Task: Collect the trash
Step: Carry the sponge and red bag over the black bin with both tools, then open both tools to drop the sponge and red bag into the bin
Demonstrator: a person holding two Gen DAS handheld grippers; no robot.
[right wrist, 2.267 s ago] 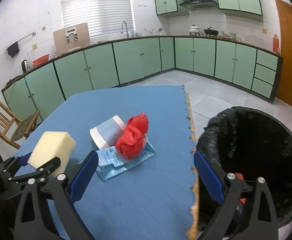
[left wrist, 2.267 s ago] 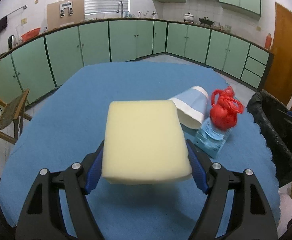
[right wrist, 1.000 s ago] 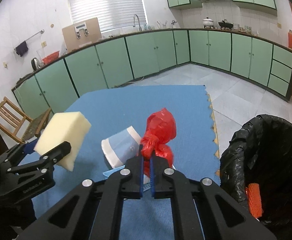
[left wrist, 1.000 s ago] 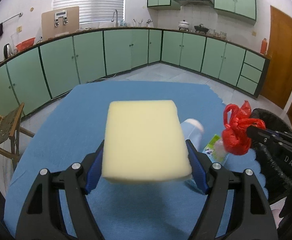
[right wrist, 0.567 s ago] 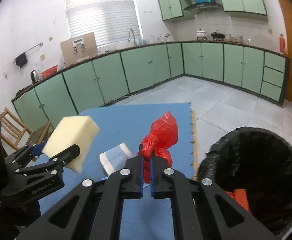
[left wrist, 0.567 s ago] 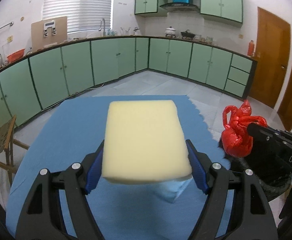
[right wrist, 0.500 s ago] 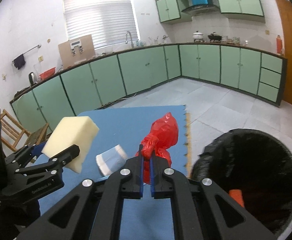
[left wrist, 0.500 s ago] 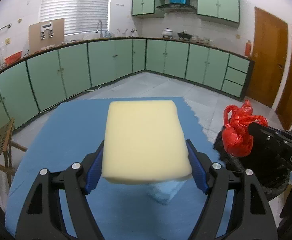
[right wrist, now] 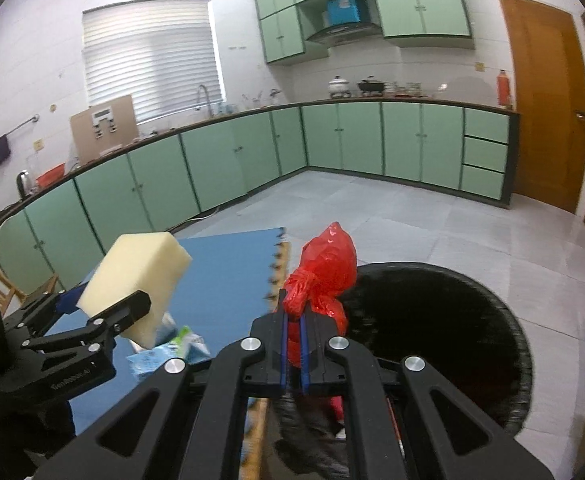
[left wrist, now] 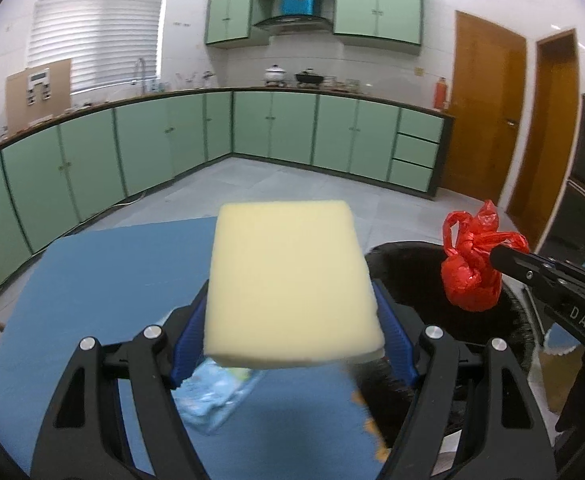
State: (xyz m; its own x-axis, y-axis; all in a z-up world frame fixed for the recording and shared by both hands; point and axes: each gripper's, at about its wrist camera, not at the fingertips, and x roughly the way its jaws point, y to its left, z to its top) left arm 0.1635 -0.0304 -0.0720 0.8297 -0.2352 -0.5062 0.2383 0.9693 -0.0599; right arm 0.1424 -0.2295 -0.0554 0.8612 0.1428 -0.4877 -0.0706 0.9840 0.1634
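Note:
My left gripper (left wrist: 292,316) is shut on a pale yellow sponge block (left wrist: 292,284), held in the air above the blue table (left wrist: 104,272) near its right edge; it also shows in the right wrist view (right wrist: 136,276). My right gripper (right wrist: 293,320) is shut on a knotted red plastic bag (right wrist: 324,276), held over the near rim of the black-lined trash bin (right wrist: 444,320). The bag (left wrist: 470,268) and bin (left wrist: 412,280) also show in the left wrist view.
A light blue wrapper (left wrist: 212,392) lies on the table under the sponge, also in the right wrist view (right wrist: 168,352). Green cabinets (right wrist: 252,152) line the walls. A wooden chair (right wrist: 24,292) stands left of the table.
Both grippers have moved right, toward the bin. The red bag now hangs over the bin's rim and the sponge is close to the table's right edge.

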